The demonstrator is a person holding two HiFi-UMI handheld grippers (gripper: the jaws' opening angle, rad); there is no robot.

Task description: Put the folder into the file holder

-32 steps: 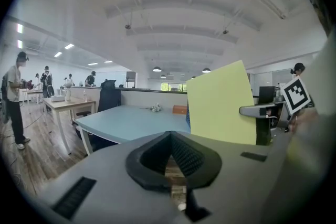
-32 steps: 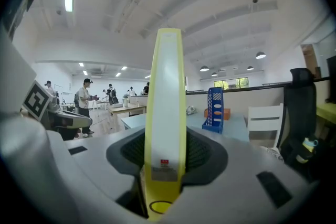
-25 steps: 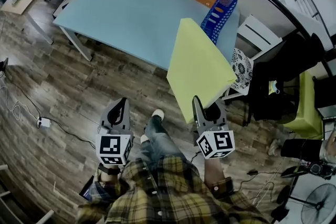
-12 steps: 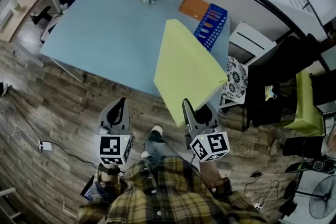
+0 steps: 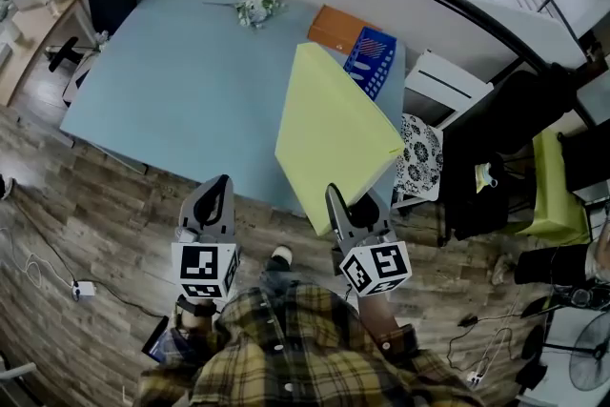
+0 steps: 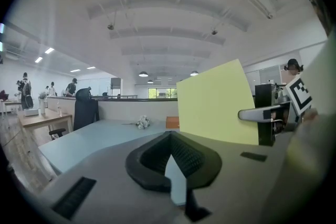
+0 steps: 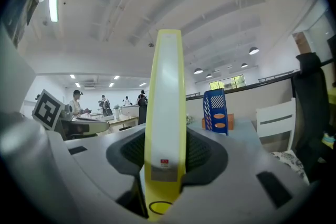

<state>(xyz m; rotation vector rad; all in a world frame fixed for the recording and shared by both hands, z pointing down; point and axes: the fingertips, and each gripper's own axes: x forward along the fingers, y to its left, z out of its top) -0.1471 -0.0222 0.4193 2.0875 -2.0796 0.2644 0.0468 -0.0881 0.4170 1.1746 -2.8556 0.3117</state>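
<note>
With the right claw clamped on the yellow folder at frame centre and the left claw together and empty at lower left, keep the folder upright and line its edge with a slot of the blue file holder on the tabletop, upper centre.

A pale yellow flat card folder, white along its narrow edge with a tiny red mark there. Behind it a deep blue plastic file holder, with white diagonal stripes high on its end and orange ovals lower down, next to a flat orange-brown box. Under these a light blue worktop, with a white and green flower bunch. Grey shells on the left tongs and right tongs, each with a white cube of black square markers. Grey-brown grain on the wood-plank floor. Yellow, dark and white checks on the plaid shirt. Black-and-white ornament on a round chair cushion.
</note>
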